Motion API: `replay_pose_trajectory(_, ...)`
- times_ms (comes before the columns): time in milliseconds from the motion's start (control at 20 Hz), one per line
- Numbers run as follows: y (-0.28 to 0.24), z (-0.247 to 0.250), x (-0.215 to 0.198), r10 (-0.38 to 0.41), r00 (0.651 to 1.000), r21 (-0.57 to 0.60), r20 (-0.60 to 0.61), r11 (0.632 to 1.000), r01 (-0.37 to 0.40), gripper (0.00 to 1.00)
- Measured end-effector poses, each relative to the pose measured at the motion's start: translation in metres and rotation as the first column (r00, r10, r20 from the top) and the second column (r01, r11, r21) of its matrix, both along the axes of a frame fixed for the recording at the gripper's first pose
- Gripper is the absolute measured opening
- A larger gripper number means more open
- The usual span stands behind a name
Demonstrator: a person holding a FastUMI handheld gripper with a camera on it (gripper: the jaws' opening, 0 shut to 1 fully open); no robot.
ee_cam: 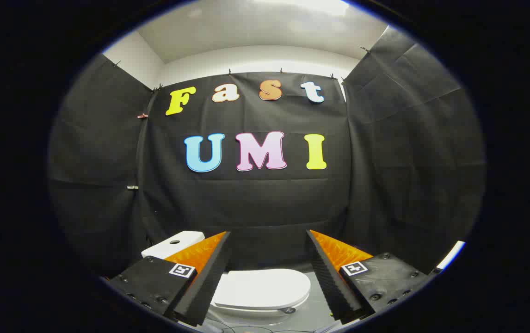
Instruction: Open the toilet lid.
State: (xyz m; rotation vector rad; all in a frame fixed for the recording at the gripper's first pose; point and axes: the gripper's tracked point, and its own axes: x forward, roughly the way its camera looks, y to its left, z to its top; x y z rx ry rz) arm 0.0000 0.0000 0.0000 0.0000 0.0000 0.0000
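Both fingers (209, 273) of the gripper (268, 238) stand nearest, spread wide apart with nothing held between them; each carries a small square marker (181, 270) on its base block, and their ribbed inner faces look at each other across the gap. Below and between the jaws, a little beyond their bases, lies the toilet (251, 307), seen from above and at a slant. Its lid (260, 288) is down, flat on the seat, and the jaws do not touch it; the left finger covers the lid's left edge, while the right finger stands just clear of its rounded right end. That lid is white, smooth and glossy, with a rounded outline and a thin lip, and a small dark fitting (289, 310) shows at its lower right rim. To the left, beyond the left finger and partly hidden by it, sits the white cistern (172, 244), its flat top bearing a round button. Grey floor (313, 312) shows around the bowl, between lid and right finger. Beyond the jaws hangs the black cloth wall (255, 203).
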Motion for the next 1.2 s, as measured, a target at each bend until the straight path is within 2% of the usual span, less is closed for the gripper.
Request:
replay_pose_trajectory(750, 0.002, -0.004, 0.003, 0.0, 1.0, -0.012, -0.006, 1.0, -0.001, 0.99)
replay_pose_trajectory(1200, -0.005, -0.012, 0.011, 0.003, 1.0, 0.026, -0.024, 1.0, -0.002, 0.99)
